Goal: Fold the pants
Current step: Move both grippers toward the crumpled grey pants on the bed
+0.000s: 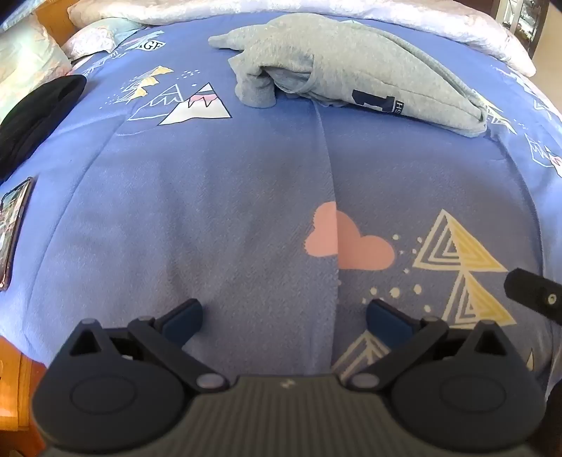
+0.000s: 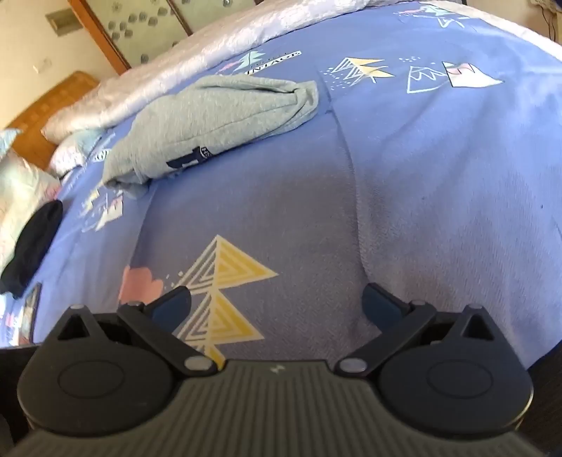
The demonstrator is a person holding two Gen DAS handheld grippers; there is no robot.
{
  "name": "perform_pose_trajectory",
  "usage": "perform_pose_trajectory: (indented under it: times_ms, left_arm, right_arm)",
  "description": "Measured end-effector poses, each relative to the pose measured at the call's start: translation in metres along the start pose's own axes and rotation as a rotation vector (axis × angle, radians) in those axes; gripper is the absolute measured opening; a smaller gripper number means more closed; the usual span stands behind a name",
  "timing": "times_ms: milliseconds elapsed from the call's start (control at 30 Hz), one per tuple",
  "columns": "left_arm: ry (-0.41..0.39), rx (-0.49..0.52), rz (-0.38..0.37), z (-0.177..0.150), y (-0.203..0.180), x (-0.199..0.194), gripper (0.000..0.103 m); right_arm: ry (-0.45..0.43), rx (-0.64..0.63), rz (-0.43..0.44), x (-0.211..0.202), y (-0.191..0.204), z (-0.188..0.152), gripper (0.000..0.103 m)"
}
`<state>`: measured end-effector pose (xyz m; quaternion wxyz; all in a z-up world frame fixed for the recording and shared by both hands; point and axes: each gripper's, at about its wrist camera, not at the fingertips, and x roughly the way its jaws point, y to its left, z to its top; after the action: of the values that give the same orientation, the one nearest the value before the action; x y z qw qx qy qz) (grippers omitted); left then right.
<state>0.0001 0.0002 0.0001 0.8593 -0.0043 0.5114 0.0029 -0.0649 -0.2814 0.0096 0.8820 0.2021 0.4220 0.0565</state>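
Observation:
Grey pants (image 1: 337, 66) with a dark blue patch lie bunched in a loose heap at the far side of the blue patterned bed cover (image 1: 210, 193). They also show in the right wrist view (image 2: 214, 116), at the far left. My left gripper (image 1: 284, 316) is open and empty, held low over the near part of the cover, well short of the pants. My right gripper (image 2: 277, 302) is open and empty, also over the near cover. A part of the right gripper (image 1: 534, 295) shows at the right edge of the left wrist view.
A black garment (image 1: 35, 116) lies at the left edge of the bed, also in the right wrist view (image 2: 31, 242). A phone (image 1: 14, 228) lies near it. Pillows (image 1: 28, 52) and a white quilt (image 1: 386, 14) line the far side. A wooden bed frame (image 1: 14, 386) shows below left.

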Motion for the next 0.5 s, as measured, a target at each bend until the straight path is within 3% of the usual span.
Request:
perform_pose_trajectory:
  times_ms: [267,500]
  left_arm:
    - [-0.038,0.004,0.009,-0.009,0.002,-0.002,0.103]
    - [-0.029,0.017,0.011,-0.005,0.001,-0.004,0.103]
  right_arm:
    - [0.016,-0.066,-0.045,0.001,0.014,0.006,0.103]
    - [-0.017,0.008,-0.006,-0.003,0.006,0.007,0.103]
